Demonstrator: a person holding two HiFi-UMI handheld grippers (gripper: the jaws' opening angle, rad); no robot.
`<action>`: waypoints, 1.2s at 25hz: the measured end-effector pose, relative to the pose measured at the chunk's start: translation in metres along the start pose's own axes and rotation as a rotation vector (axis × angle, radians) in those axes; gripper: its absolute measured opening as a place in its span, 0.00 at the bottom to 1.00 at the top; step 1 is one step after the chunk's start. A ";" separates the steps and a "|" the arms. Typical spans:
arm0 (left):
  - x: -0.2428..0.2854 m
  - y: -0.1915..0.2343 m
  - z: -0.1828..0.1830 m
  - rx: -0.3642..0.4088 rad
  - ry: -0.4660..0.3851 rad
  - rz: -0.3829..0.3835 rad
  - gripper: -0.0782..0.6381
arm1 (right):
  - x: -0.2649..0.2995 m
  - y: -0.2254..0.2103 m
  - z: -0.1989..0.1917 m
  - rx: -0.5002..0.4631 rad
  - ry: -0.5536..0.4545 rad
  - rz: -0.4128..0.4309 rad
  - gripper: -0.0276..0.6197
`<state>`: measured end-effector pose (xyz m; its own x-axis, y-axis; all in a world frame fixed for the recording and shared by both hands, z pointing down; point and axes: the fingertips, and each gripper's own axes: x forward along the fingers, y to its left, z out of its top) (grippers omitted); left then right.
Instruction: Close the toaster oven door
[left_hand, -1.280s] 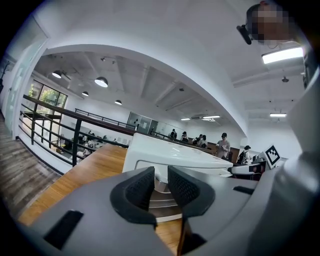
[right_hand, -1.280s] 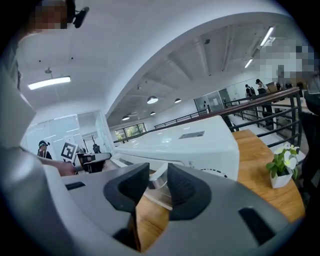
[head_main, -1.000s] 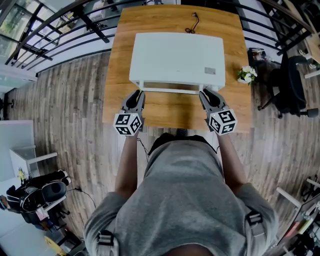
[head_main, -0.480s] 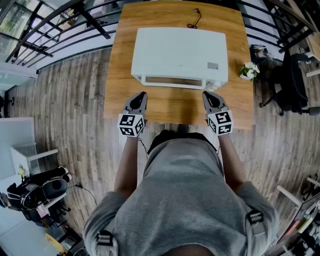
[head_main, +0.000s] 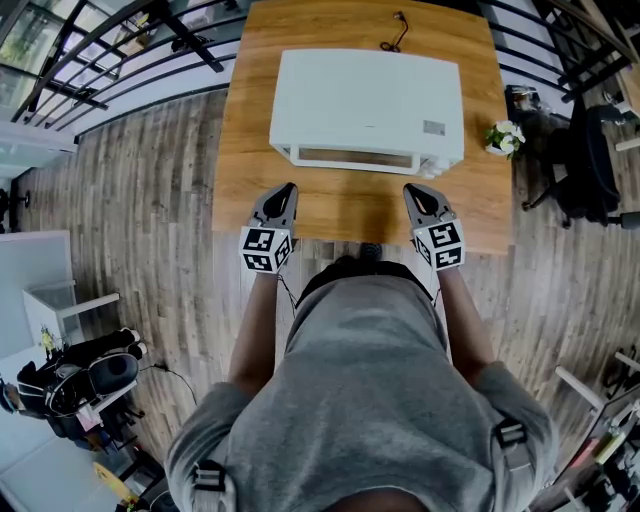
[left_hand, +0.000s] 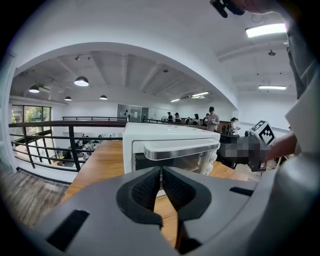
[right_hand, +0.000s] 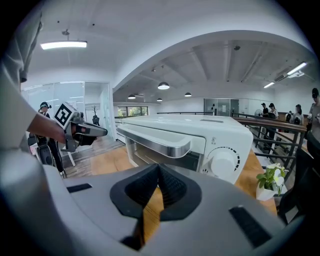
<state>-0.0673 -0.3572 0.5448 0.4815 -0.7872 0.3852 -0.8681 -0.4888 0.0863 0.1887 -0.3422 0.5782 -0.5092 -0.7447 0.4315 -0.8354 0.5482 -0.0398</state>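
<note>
Nearest to me, the left gripper (head_main: 283, 189) sits in front of the toaster oven (head_main: 366, 98), off its left front corner and apart from it. Its own view shows the jaws pressed together with nothing between them. The right gripper (head_main: 414, 190) sits in front of the oven's right front corner, also apart from it, jaws likewise pressed together and empty. Both point at the oven front, tilted a little downward, over the bare strip of wooden table (head_main: 345, 212) before it. The oven stands mid-table, white, front facing me. Its door (right_hand: 165, 156) stands upright against the front, the silver handle (left_hand: 181, 150) running along its top edge; I cannot tell whether a slight gap remains. A round dial (right_hand: 222, 162) sits to the right of the door. A small potted plant (head_main: 503, 137) stands on the table just right of the oven. A dark cable (head_main: 393, 34) lies behind the oven, and a black railing (head_main: 150, 50) runs beyond to its left.
</note>
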 end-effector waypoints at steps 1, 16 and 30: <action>0.000 0.001 0.001 0.000 -0.001 -0.001 0.15 | 0.001 0.000 0.001 0.001 0.001 -0.001 0.05; -0.005 0.007 0.001 -0.016 -0.001 -0.013 0.15 | 0.003 0.017 0.001 0.004 0.022 0.008 0.05; 0.000 0.002 0.002 -0.020 -0.007 -0.010 0.15 | 0.002 0.013 -0.005 0.004 0.029 0.014 0.05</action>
